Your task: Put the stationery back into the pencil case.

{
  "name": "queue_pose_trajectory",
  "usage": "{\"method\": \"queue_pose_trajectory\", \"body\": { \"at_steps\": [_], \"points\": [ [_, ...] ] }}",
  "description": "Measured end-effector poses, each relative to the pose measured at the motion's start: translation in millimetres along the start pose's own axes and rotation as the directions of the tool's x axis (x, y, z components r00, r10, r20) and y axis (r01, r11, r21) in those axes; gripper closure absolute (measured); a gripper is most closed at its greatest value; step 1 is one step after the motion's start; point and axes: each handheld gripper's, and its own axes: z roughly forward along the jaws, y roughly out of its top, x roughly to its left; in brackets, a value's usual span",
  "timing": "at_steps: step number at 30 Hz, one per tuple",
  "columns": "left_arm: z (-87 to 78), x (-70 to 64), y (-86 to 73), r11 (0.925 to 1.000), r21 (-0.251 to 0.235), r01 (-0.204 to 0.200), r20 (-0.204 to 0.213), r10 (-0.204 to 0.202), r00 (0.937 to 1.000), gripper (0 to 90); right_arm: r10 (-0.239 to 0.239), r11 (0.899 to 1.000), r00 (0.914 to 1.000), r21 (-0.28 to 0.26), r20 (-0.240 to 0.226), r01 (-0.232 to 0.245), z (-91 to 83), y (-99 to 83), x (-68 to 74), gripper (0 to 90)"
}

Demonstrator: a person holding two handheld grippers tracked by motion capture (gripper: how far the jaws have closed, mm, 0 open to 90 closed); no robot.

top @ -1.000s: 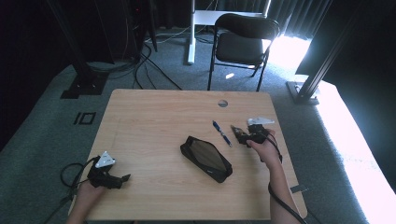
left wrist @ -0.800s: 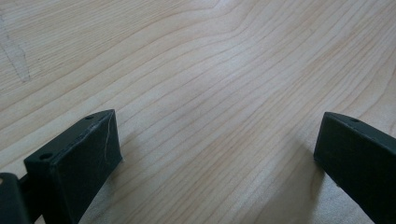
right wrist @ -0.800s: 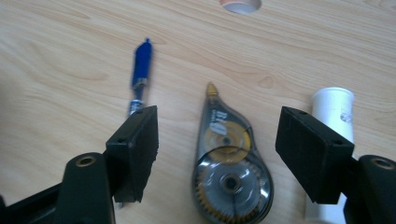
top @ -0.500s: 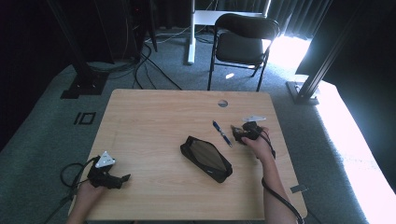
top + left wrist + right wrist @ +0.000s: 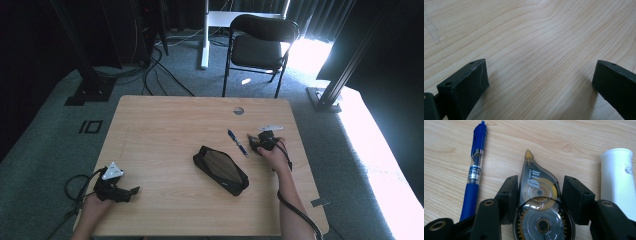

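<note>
A clear smoke-coloured correction tape dispenser (image 5: 539,192) lies flat on the wooden table (image 5: 170,125), its gold tip pointing away. My right gripper (image 5: 541,179) has both jaws pressed against its sides. A blue click pen (image 5: 474,177) lies just left of it, and a white tube (image 5: 616,182) just right. In the high view the right gripper (image 5: 260,141) sits at the table's right, beside the pen (image 5: 238,143). A black pouch (image 5: 220,170) lies mid-table. My left gripper (image 5: 127,192) rests near the front left corner, and its jaws (image 5: 541,65) stand wide apart over bare wood.
A round cable hole (image 5: 238,110) sits near the table's far edge. Beyond the table stand a black chair (image 5: 260,47) and a white desk leg (image 5: 204,35). Cables trail on the grey floor at left.
My right hand and gripper have shifted slightly farther up the table beside the pen. The left gripper and the pouch have not moved.
</note>
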Motion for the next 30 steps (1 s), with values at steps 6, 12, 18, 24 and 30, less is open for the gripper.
{"method": "queue_pose_trajectory", "body": {
  "at_steps": [6,12,18,24,30],
  "points": [
    [0.0,0.0,0.0,1.0000,0.000,0.000,0.000,0.000,1.0000,0.7,0.029,1.000,0.9995,-0.003,0.014,-0.029,-0.8,-0.6,6.0,49.2],
    [0.0,0.0,0.0,1.0000,0.000,0.000,0.000,0.000,1.0000,0.7,0.050,0.999,0.9987,0.012,0.011,-0.050,-8.1,5.6,6.4,50.2],
    [0.0,0.0,0.0,1.0000,0.000,0.000,0.000,0.000,1.0000,0.7,0.060,0.998,0.9982,0.003,-0.007,-0.060,-19.0,11.0,6.1,50.4],
    [0.0,0.0,0.0,1.0000,0.000,0.000,0.000,0.000,1.0000,0.7,0.068,0.998,0.9976,-0.009,-0.014,-0.068,-33.6,16.9,6.5,50.5],
    [0.0,0.0,0.0,1.0000,0.000,0.000,0.000,0.000,1.0000,0.7,0.065,0.997,0.9972,-0.043,-0.037,-0.066,-51.2,21.9,8.8,50.6]
  ]
}}
